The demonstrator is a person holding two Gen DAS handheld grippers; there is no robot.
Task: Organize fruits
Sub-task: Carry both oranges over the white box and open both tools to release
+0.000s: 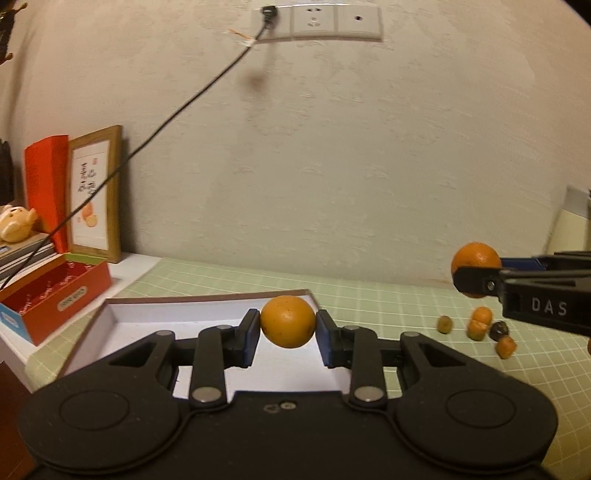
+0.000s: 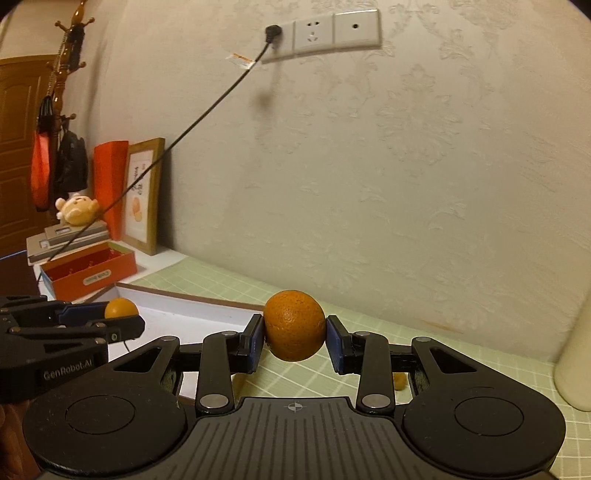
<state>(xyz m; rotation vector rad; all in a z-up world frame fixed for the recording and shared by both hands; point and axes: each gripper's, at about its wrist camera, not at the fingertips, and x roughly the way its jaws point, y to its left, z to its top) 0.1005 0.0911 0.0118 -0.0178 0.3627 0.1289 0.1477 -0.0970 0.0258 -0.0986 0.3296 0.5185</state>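
Left wrist view: the left gripper (image 1: 288, 332) pinches a smooth orange (image 1: 288, 322) between its 2 blue pads, held in the air over the white tray (image 1: 147, 314), which lies on the green grid mat (image 1: 388, 306). To the right, the right gripper (image 1: 476, 275) clamps a second, darker orange (image 1: 475, 254) above the mat. Below it lie about 5 small fruits (image 1: 480, 323), some orange, some dark, close together on the mat. Left of the tray stands a red box (image 1: 55, 295), with a framed picture (image 1: 96, 195) leaning on the wall behind it. A black cable (image 1: 177, 114) runs down from the wall socket (image 1: 317, 20).

Right wrist view: the right gripper (image 2: 295, 336) squeezes the rough-skinned orange (image 2: 294, 324) above the mat's (image 2: 461, 354) edge of the tray (image 2: 192, 306). The left gripper (image 2: 122, 323) enters from the left with its orange (image 2: 120, 308) over the tray. A small fruit (image 2: 399, 380) shows under the right finger. A pale cylinder (image 2: 574, 354) stands at the far right.
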